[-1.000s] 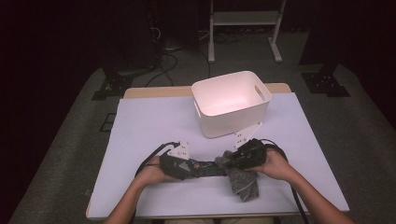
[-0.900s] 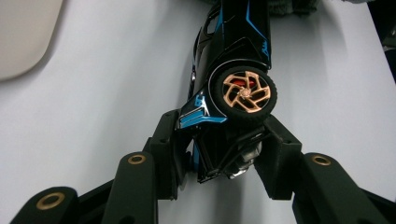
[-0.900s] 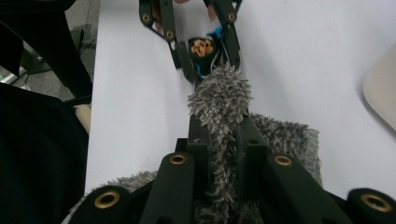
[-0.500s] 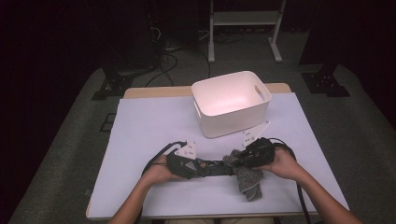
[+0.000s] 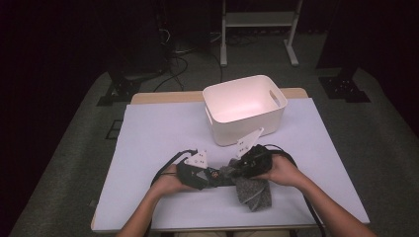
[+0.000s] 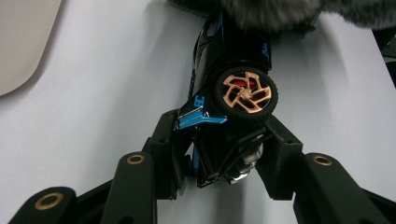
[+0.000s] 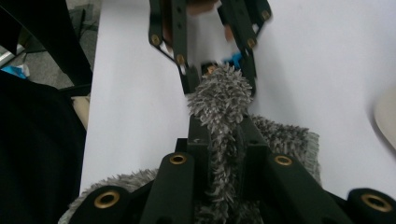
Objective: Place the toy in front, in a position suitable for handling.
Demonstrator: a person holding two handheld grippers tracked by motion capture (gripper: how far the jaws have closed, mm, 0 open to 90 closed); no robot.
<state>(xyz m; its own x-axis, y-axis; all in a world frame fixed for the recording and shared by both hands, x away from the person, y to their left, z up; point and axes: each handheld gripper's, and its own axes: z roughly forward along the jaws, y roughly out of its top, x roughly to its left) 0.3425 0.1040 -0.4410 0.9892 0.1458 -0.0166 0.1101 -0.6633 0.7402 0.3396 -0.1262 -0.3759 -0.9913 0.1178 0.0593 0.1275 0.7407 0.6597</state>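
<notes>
A black and blue toy car (image 6: 233, 70) with a gold-spoked wheel (image 6: 246, 94) lies on its side just above the white table, and my left gripper (image 6: 224, 140) is shut on its rear end. A grey fluffy cloth (image 7: 219, 100) is pinched between the jaws of my right gripper (image 7: 223, 135), and its bunched end presses against the car's far end. In the high view the left gripper (image 5: 217, 177) and right gripper (image 5: 236, 170) meet tip to tip near the table's front. The cloth (image 5: 254, 192) hangs down under the right hand and hides most of the car.
A white plastic bin (image 5: 244, 108) with handle cut-outs stands behind the hands at the back middle of the table (image 5: 158, 133). Black cables loop beside each hand. Dark floor and stands surround the table.
The right gripper with the cloth has shifted a little to the left along the car. The left hand and the car have stayed in place.
</notes>
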